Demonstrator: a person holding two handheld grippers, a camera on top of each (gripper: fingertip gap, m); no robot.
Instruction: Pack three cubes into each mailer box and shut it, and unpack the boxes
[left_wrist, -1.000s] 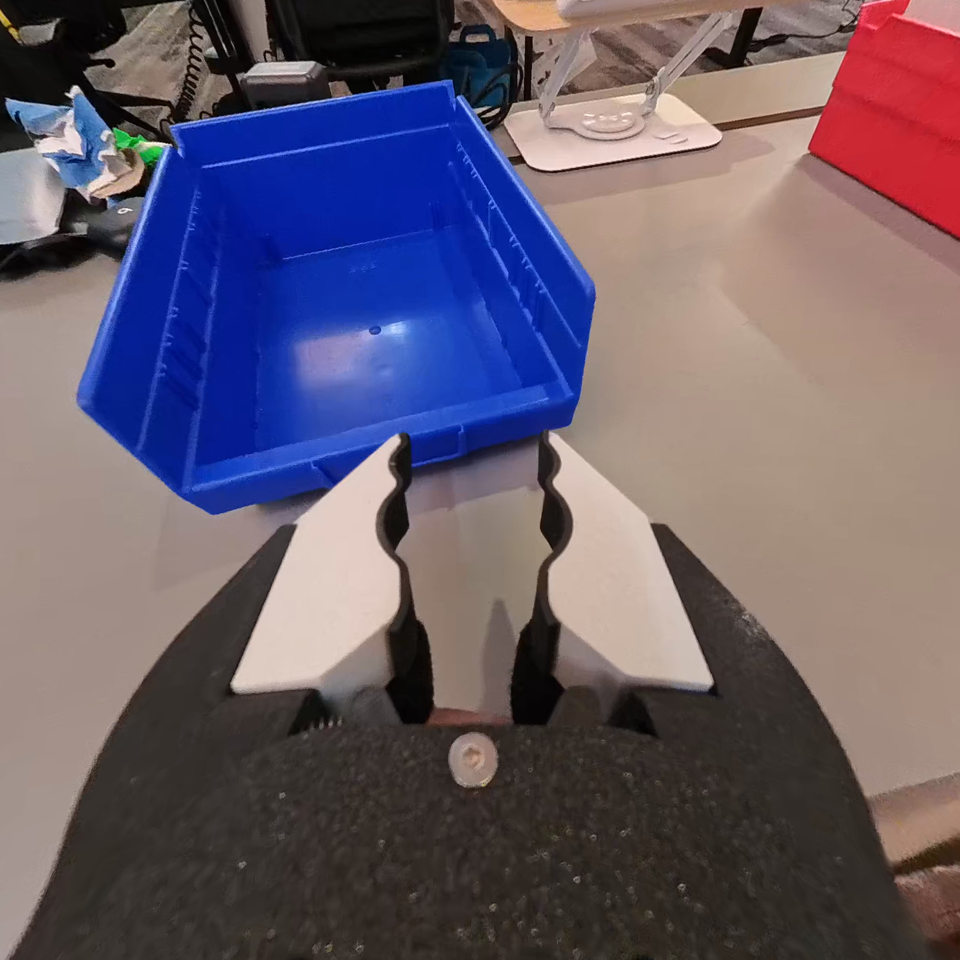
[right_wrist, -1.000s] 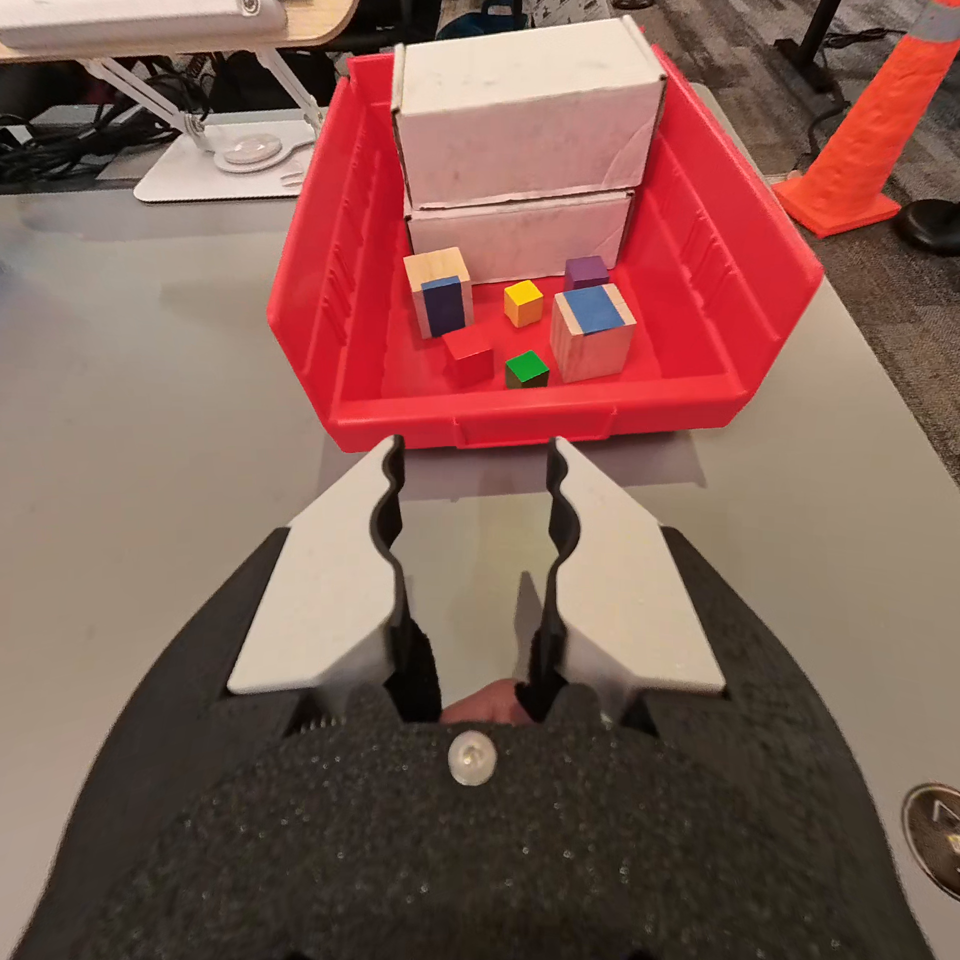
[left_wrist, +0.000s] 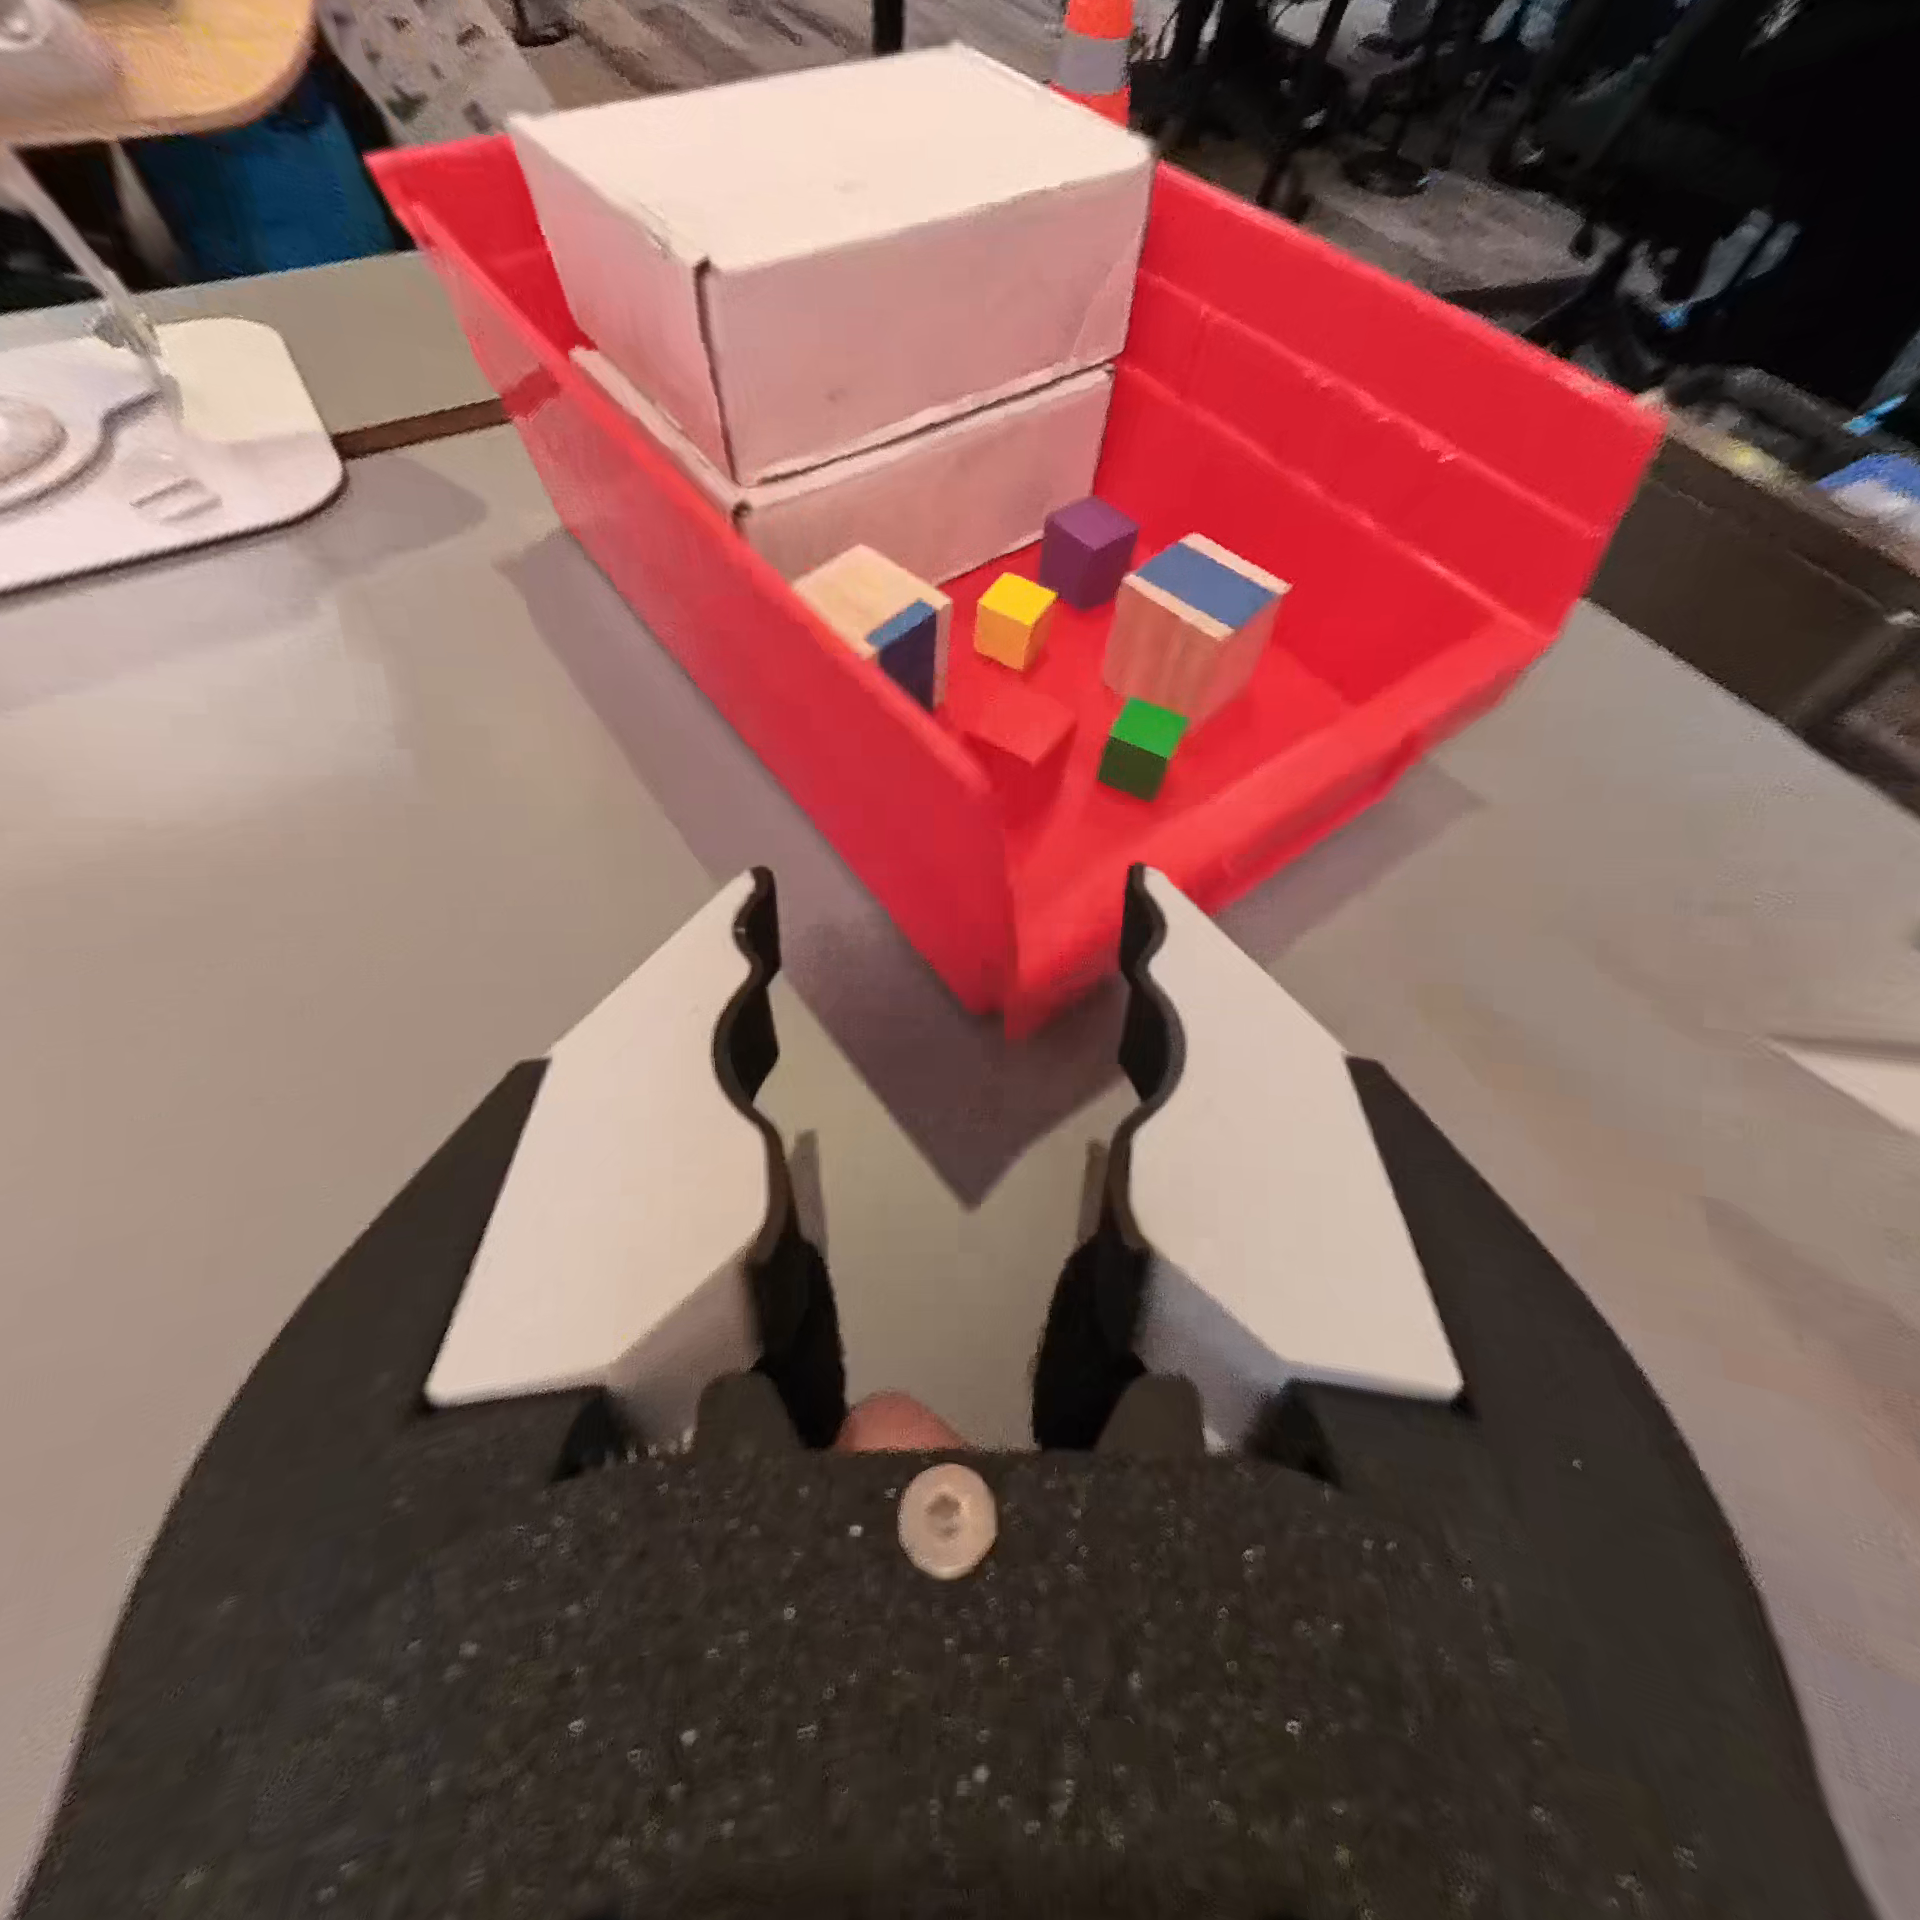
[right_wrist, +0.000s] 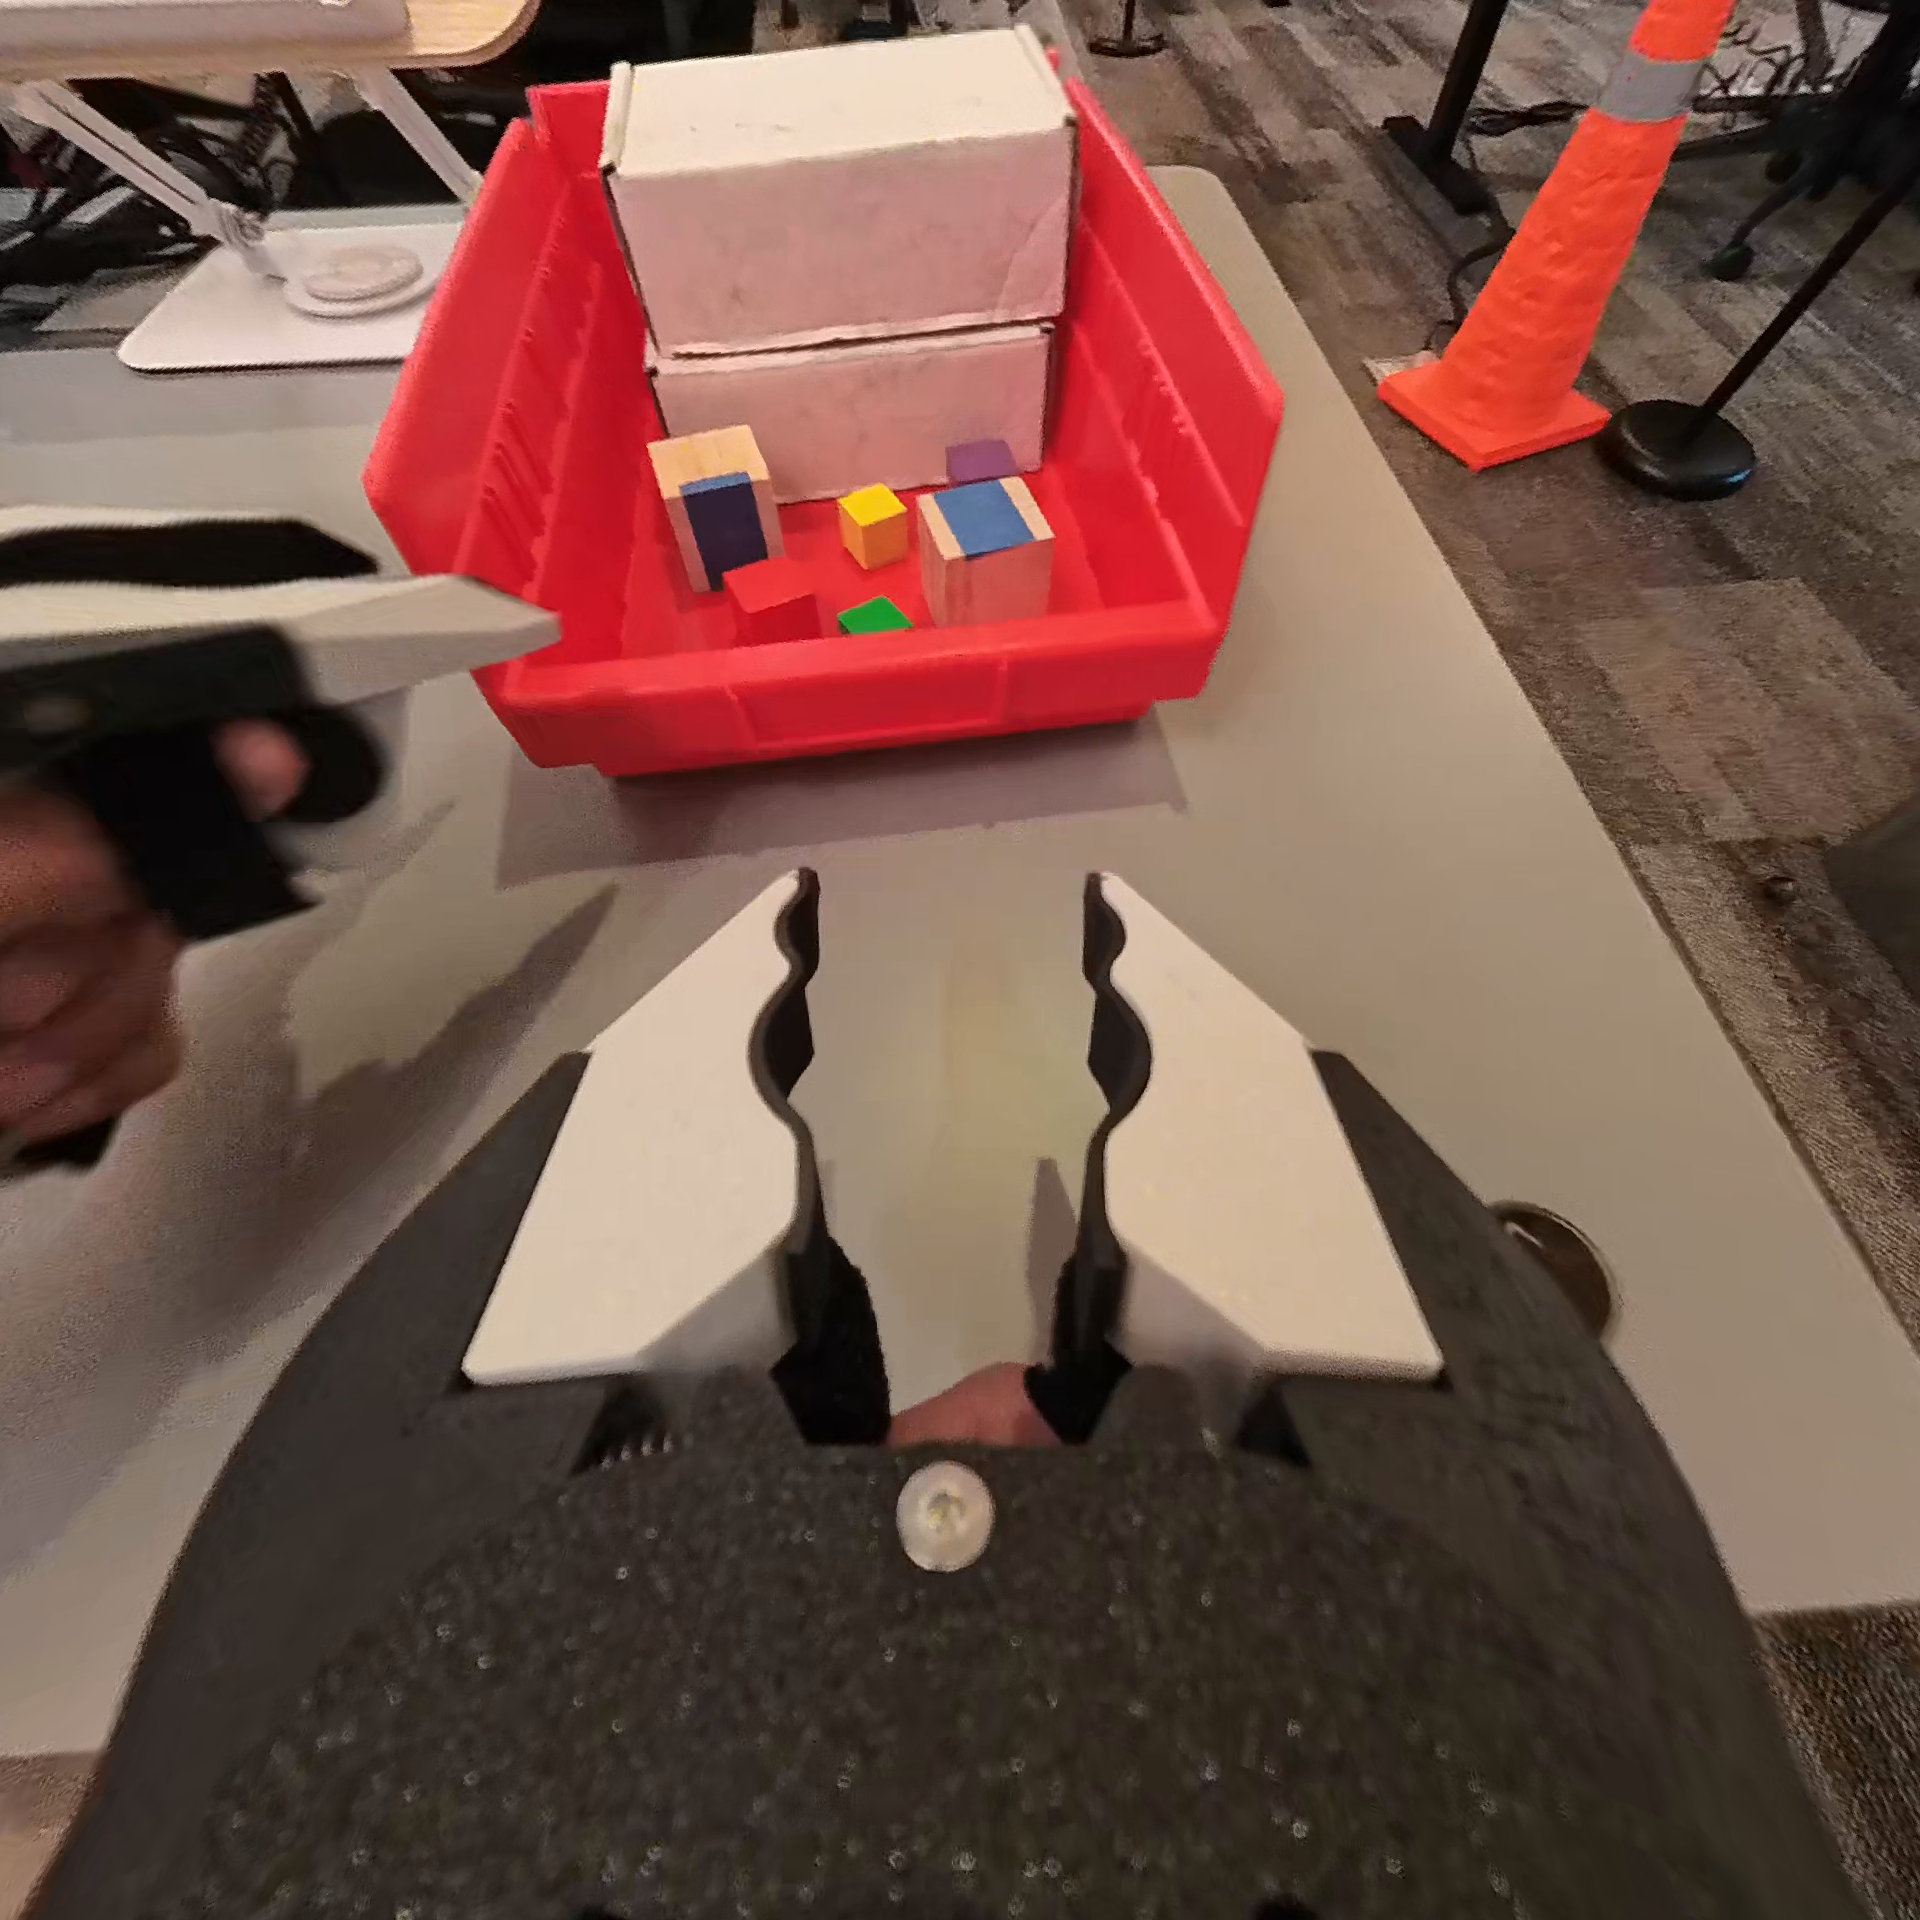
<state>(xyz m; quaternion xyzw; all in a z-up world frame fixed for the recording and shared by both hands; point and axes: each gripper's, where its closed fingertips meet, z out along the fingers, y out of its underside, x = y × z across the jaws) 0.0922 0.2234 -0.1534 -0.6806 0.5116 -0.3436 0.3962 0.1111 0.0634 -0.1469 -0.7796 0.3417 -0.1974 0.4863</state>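
A red bin (right_wrist: 852, 707) (left_wrist: 883, 810) stands on the grey table. Two shut white mailer boxes are stacked at its back, the upper box (right_wrist: 842, 197) (left_wrist: 831, 260) on the lower box (right_wrist: 852, 405) (left_wrist: 935, 488). In front of them lie several cubes: a wooden block with a dark blue face (right_wrist: 717, 509), a yellow cube (right_wrist: 873, 525), a purple cube (right_wrist: 979, 460), a wooden block with a blue top (right_wrist: 985, 551), a red cube (right_wrist: 774, 608) and a green cube (right_wrist: 875, 618). My left gripper (left_wrist: 948, 904) is open and empty near the bin's left front corner; it also shows in the right wrist view (right_wrist: 447, 623). My right gripper (right_wrist: 948, 904) is open and empty before the bin.
A white stand base (right_wrist: 301, 291) sits on the table behind and left of the bin. An orange traffic cone (right_wrist: 1558, 239) and a black pole base (right_wrist: 1678, 452) stand on the floor to the right. The table's right edge (right_wrist: 1558, 831) runs close to the bin. My left gripper is the nearer one to the red cube (right_wrist: 774, 608): about 10 centimeters, against 15 centimeters. Seen from the left wrist view (left_wrist: 1049, 748) as well.
My left gripper has swung right, away from the blue bin, and now faces the red bin. My right gripper has drawn back a little and its view has tilted.
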